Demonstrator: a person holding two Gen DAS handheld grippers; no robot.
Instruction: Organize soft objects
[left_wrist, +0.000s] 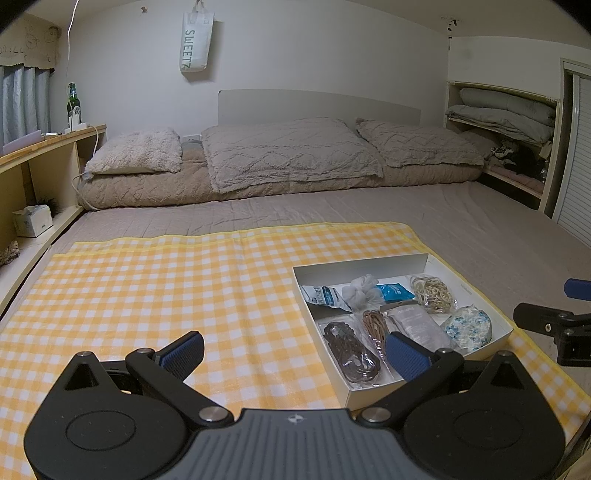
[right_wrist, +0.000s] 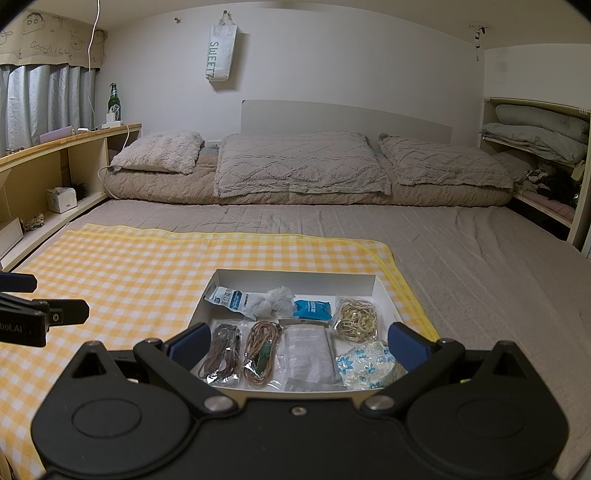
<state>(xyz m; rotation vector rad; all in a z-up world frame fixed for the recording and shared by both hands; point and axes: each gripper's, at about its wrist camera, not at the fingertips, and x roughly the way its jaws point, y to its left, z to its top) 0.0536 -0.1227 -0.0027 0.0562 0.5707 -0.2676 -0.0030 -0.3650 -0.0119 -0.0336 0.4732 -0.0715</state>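
Observation:
A shallow white box (left_wrist: 369, 266) (right_wrist: 295, 276) sits on a yellow checked cloth (left_wrist: 166, 288) (right_wrist: 129, 273) on the bed. It holds several soft items: a dark cord bag (right_wrist: 223, 354), a tan cord bag (right_wrist: 262, 350), a grey packet (right_wrist: 308, 350), a floral cloth (right_wrist: 364, 363), rubber bands (right_wrist: 356, 319), a blue packet (right_wrist: 312, 309), a white scrunchie (right_wrist: 271, 302) and a white-blue packet (right_wrist: 229, 299). My left gripper (left_wrist: 295, 350) is open and empty, left of the box. My right gripper (right_wrist: 297, 341) is open and empty, just in front of the box.
Pillows (left_wrist: 291, 151) and a folded quilt lie at the head of the bed. A wooden shelf (left_wrist: 44, 147) with a green bottle (left_wrist: 73, 101) runs along the left. Bedding is stacked in a shelf (right_wrist: 535, 129) at right. Grey sheet (right_wrist: 480, 258) lies right of the cloth.

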